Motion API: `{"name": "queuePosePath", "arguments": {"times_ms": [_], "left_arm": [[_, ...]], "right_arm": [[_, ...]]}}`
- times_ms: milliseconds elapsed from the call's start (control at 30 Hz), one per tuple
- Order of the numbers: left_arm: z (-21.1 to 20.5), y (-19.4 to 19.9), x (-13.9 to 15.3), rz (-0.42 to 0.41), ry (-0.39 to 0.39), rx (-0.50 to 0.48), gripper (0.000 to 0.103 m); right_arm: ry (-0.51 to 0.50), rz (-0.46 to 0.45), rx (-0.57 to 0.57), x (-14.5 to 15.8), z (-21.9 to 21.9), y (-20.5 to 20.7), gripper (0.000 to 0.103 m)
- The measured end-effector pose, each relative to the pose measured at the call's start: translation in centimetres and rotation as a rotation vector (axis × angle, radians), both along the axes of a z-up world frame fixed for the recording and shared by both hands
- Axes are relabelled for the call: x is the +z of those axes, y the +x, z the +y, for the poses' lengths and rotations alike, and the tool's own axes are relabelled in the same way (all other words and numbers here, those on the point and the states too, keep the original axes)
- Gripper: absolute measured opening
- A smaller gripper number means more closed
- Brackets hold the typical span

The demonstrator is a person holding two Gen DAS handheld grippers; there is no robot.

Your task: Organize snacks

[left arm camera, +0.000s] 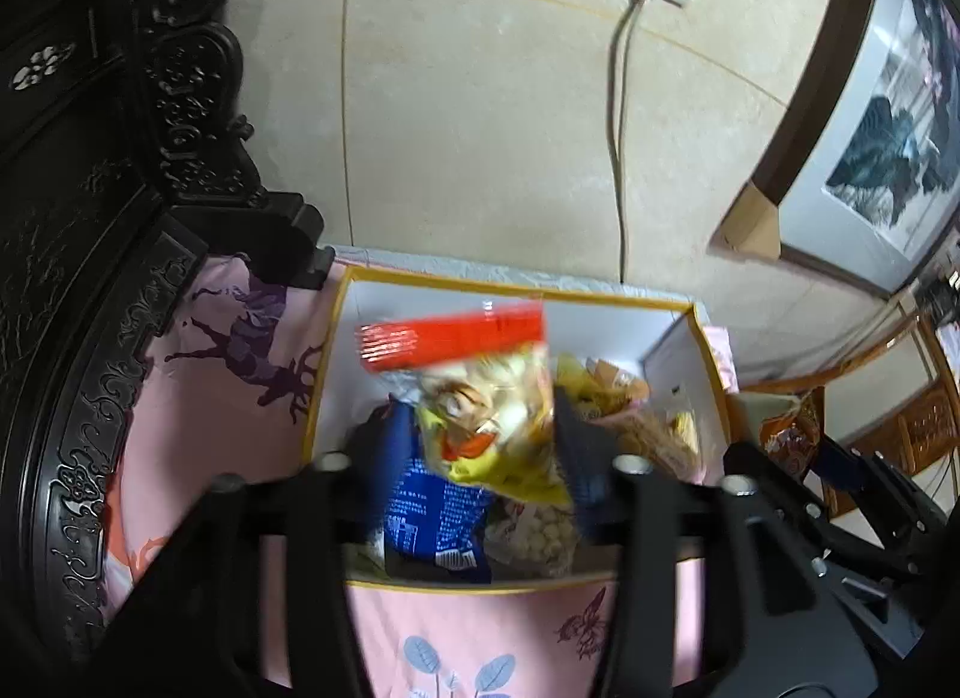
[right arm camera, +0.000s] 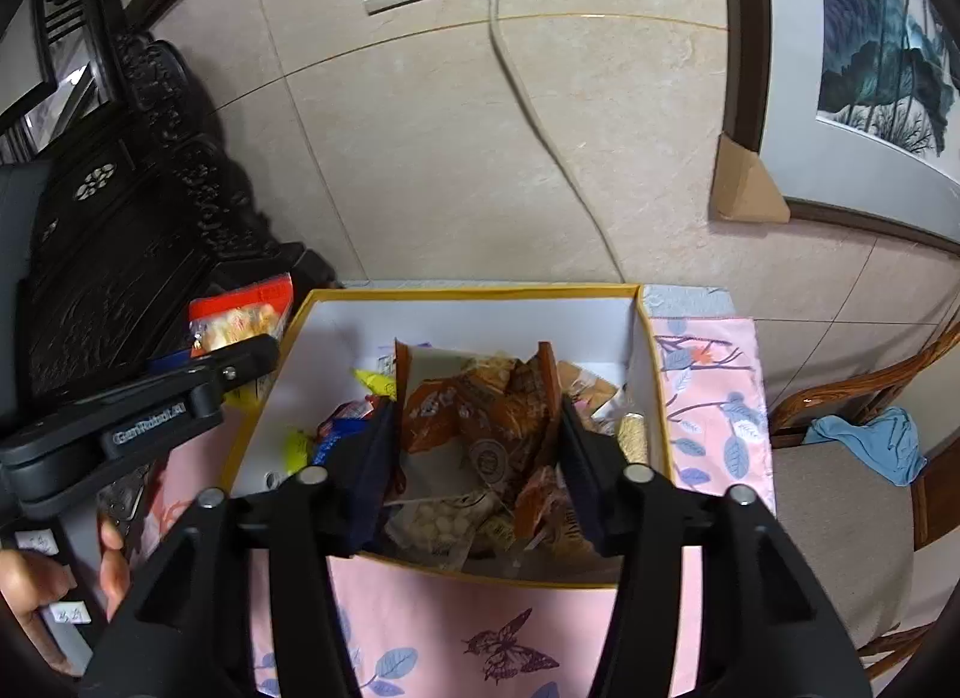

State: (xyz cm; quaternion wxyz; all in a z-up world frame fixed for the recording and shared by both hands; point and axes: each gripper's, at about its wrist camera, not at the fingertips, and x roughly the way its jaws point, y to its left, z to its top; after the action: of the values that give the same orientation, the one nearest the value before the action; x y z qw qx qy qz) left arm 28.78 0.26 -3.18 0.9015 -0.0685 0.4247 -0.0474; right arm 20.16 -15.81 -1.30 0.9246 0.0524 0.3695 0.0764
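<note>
A yellow-rimmed white box sits on a pink cloth and holds several snack packs. My left gripper is shut on a yellow snack bag with a red top and holds it above the box's left part. That bag also shows in the right wrist view, left of the box. My right gripper is shut on an orange-brown snack bag and holds it over the box. In the left wrist view the right gripper and its bag are at the box's right edge.
A dark carved cabinet stands to the left. A wall socket with a cord is behind the box. A framed painting leans at the right. A wooden chair with a blue cloth stands right of the table.
</note>
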Motion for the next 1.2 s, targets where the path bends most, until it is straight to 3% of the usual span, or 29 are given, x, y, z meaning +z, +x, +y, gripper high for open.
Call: {"name": "queuePosePath", "arguments": {"times_ms": [67, 333, 367, 400, 433, 467, 667, 1033, 1200], "left_arm": [[0.5, -0.3, 0.7, -0.044, -0.009, 0.033, 0.091], [1.0, 0.0, 1.7, -0.046, -0.033, 0.038, 0.099], [1.1, -0.1, 1.8, -0.048, -0.042, 0.040, 0.099], [1.1, -0.2, 1.8, -0.052, -0.049, 0.043, 0.099], [1.3, -0.4, 1.9, -0.058, -0.056, 0.045, 0.100], [1.4, -0.6, 2.0, -0.066, -0.063, 0.050, 0.101], [1.6, -2.0, 2.8, -0.142, -0.036, 0.055, 0.101], [0.1, -2.4, 3.6, -0.121, 0.122, 0.065, 0.101], [0.4, -2.5, 3.2, -0.095, 0.048, 0.054, 0.101]], "right_arm": [[-0.022, -0.024, -0.027, 0.4, -0.1, 0.2, 0.074], [-0.046, -0.069, -0.043, 1.6, -0.2, -0.1, 0.074], [-0.051, -0.070, -0.044, 1.7, -0.2, -0.2, 0.077], [-0.054, -0.071, -0.044, 1.7, -0.2, -0.2, 0.092], [-0.064, -0.066, -0.052, 1.7, -0.1, -0.4, 0.100], [-0.066, -0.070, -0.054, 1.6, 0.0, -0.6, 0.102], [-0.010, -0.048, -0.048, 0.9, 0.1, -2.3, 0.102], [-0.044, -0.061, -0.061, 0.8, 1.0, -3.5, 0.102], [-0.040, -0.068, -0.066, 1.0, 0.8, -3.8, 0.102]]}}
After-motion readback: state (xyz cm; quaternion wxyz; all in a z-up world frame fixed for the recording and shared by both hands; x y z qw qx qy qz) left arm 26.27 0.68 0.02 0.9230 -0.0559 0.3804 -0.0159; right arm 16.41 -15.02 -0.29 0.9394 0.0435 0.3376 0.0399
